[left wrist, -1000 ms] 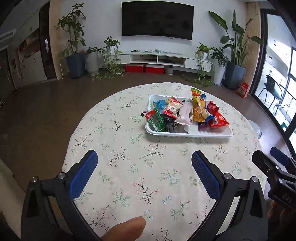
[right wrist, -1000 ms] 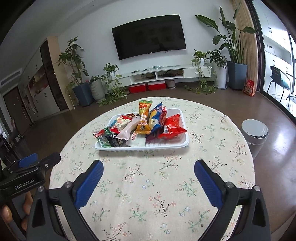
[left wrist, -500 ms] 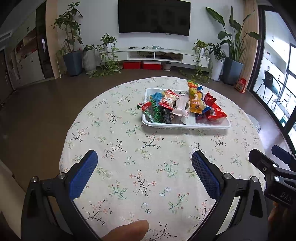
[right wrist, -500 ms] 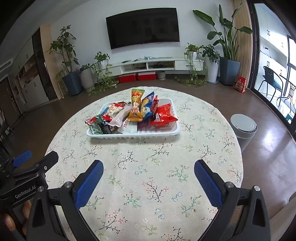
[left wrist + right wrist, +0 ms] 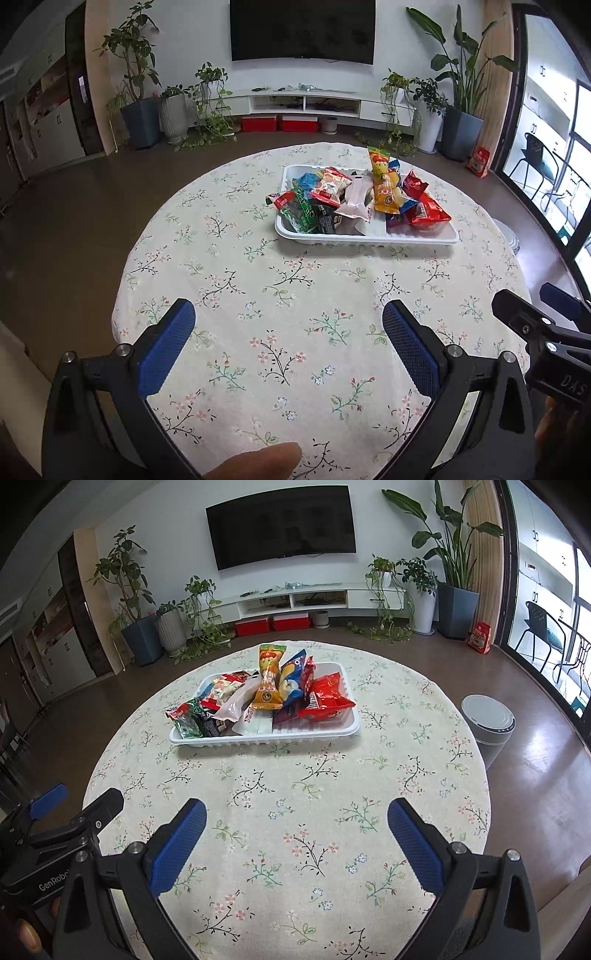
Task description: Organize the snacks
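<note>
A white tray (image 5: 373, 240) piled with several snack packets stands on the far half of a round table with a floral cloth (image 5: 288, 332). The tray also shows in the right wrist view (image 5: 266, 738). An orange packet (image 5: 269, 686) stands tallest, with a red packet (image 5: 327, 698) to its right and a green one (image 5: 188, 723) at the left end. My left gripper (image 5: 288, 321) is open and empty above the near cloth. My right gripper (image 5: 295, 823) is open and empty too, well short of the tray.
A white round bin (image 5: 487, 723) stands on the floor right of the table. The right gripper's body (image 5: 546, 339) shows at the left view's right edge. Potted plants, a TV and a low cabinet line the far wall.
Both grippers have pulled back and risen from the table, so the tray looks farther off and more of the cloth shows. Both stay open and empty.
</note>
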Demonstrator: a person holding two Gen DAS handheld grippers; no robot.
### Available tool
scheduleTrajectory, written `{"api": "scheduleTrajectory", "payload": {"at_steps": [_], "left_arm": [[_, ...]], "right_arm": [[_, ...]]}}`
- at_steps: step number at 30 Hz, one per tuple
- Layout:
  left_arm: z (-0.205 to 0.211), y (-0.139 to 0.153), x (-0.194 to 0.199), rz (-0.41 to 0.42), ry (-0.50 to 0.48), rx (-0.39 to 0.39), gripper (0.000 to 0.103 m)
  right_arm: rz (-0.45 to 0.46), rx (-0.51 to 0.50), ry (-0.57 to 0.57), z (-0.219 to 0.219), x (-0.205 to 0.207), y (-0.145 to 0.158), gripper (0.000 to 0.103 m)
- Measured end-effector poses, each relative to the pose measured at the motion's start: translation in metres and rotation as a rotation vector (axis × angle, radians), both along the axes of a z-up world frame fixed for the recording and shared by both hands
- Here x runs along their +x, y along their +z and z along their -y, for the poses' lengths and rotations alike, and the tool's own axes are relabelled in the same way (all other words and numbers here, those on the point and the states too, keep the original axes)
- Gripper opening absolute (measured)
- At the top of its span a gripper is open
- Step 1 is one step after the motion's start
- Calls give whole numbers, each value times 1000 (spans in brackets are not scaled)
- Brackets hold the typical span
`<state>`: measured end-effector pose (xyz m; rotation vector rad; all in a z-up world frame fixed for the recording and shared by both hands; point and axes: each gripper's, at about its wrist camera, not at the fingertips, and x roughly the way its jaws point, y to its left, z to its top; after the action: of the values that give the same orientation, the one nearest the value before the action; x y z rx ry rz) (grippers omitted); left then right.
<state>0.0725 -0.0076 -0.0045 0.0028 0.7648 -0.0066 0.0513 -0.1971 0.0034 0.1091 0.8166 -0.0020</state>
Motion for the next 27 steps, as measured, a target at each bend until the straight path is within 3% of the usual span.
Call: {"api": "scheduleTrajectory", "payload": {"at_steps": [27], "left_arm": [[4, -5, 1, -9, -8, 3, 103]], "right_arm": [[-36, -18, -11, 1, 1, -7, 101]]}}
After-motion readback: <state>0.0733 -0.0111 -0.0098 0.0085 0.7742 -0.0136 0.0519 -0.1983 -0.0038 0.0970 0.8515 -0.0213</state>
